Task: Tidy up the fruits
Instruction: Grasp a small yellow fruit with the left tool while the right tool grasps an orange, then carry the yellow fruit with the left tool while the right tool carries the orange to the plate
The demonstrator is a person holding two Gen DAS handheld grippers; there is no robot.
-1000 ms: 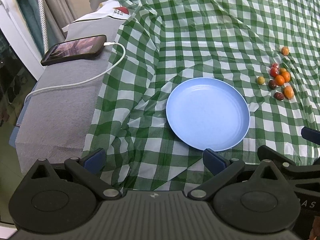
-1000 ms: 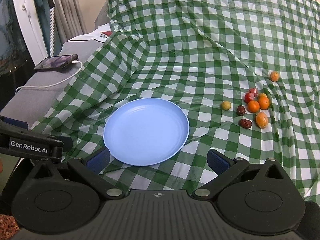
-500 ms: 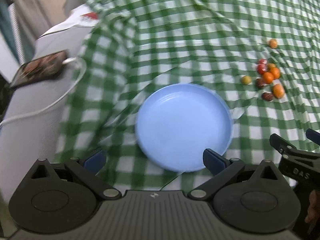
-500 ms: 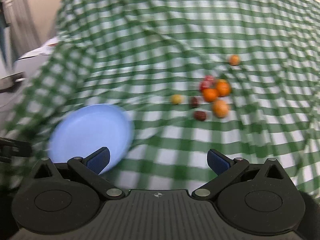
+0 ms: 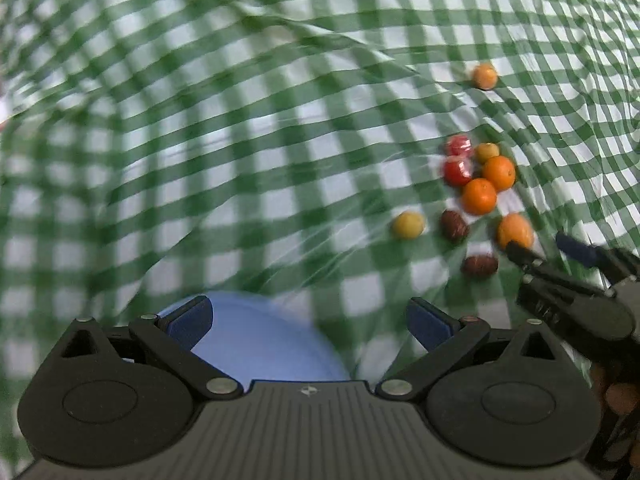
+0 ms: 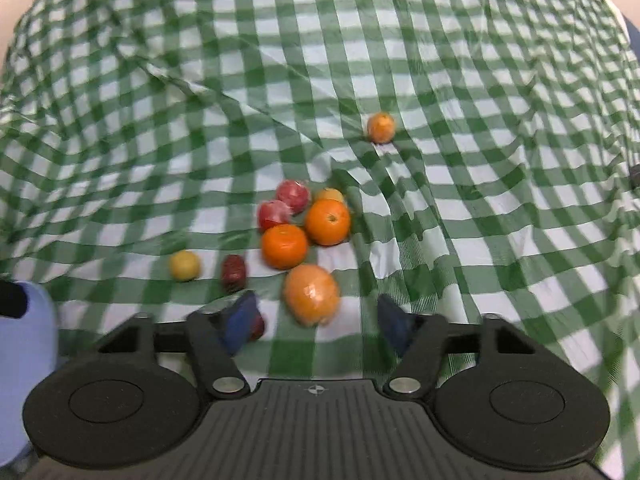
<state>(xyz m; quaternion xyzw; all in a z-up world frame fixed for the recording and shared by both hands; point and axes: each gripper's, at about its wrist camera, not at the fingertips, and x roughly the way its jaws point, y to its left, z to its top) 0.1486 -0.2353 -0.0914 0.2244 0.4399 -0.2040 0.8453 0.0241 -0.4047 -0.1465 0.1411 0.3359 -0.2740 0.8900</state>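
Small fruits lie clustered on a green checked cloth: two oranges (image 6: 284, 246), two red fruits (image 6: 275, 213), a wrapped orange fruit (image 6: 313, 294), a yellow fruit (image 6: 184, 265), dark dates (image 6: 234, 271) and a lone orange fruit (image 6: 381, 127) farther back. My right gripper (image 6: 318, 324) is open, its jaws either side of the wrapped orange fruit, not closed on it. It also shows in the left wrist view (image 5: 544, 248). My left gripper (image 5: 308, 320) is open and empty above the blue plate (image 5: 260, 352).
The plate's edge shows at the left of the right wrist view (image 6: 24, 344). The cloth (image 6: 480, 160) is wrinkled with raised folds around the fruits.
Both grippers swung right toward the fruits. The right gripper dropped close to the wrapped orange fruit and its jaws narrowed. The phone and grey surface left the view.
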